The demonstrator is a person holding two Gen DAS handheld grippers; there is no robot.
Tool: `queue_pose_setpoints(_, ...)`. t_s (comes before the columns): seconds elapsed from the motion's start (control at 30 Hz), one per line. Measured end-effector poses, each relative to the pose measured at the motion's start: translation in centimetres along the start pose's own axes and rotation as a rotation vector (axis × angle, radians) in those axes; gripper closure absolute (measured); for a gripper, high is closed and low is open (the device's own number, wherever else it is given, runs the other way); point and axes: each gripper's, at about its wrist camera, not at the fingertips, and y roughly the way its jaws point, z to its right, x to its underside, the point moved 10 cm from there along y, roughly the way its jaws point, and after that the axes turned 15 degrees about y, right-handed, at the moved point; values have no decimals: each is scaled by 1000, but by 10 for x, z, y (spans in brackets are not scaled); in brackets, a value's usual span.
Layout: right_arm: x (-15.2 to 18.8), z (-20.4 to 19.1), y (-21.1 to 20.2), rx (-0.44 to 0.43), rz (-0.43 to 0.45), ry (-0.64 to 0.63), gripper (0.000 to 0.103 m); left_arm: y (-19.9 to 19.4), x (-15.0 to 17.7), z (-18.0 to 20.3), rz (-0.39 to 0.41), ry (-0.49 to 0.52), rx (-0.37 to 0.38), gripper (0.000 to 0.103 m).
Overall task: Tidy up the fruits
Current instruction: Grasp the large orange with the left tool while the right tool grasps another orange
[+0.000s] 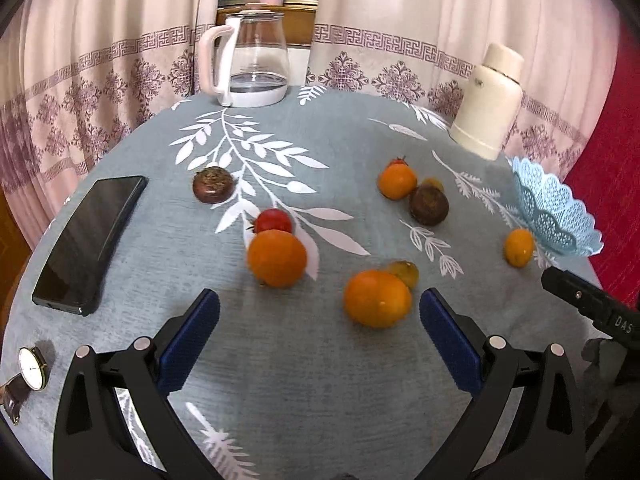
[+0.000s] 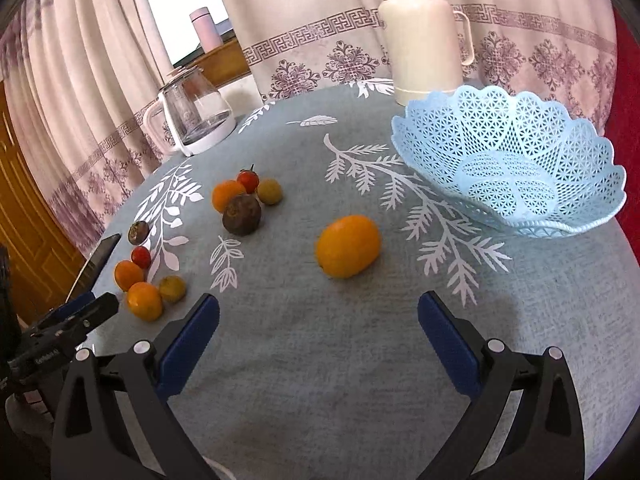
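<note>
The left gripper [image 1: 319, 312] is close to the table with its blue fingers [image 1: 191, 340] spread wide, and it holds nothing and touches nothing. Right in front of it sits a big orange [image 1: 377, 298] with a small yellow fruit [image 1: 405, 273] tucked behind it. The right gripper [image 2: 318, 316] is wide open too, and it is empty. A little way ahead of it lies one orange fruit alone [image 2: 347, 246] on the grey tablecloth [image 2: 320, 360]. Farther back, the blue basket [image 2: 516, 168] sits on the right side of the table. It has no fruit in it at all, so I think the job has only just begun. Every fruit is out on the cloth: the oranges, two red tomatoes [image 1: 273, 221], the dark brown fruits [image 1: 429, 205] and the small yellow ones. All of them most likely need to go into the basket.
</note>
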Motion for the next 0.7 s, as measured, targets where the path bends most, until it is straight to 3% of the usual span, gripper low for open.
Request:
queue_pose_setpoints(0.23,3,-1,1,-16,-9,-10,5,4,2,-1,-13,4,25,3)
queue_pose_setpoints(0.33,4,0,0,-24,-9,-1,5,11,0,-7,-28,-15,25,16)
queue_pose_setpoints(0.53,5,-1,2,-27,-14,-4,5,23,-8,-32,-34,-120,28,30)
queue_pose_setpoints(0.7,5,-1,3,-26,-20,-3,5,41,-6,-39,-72,-140,26,47)
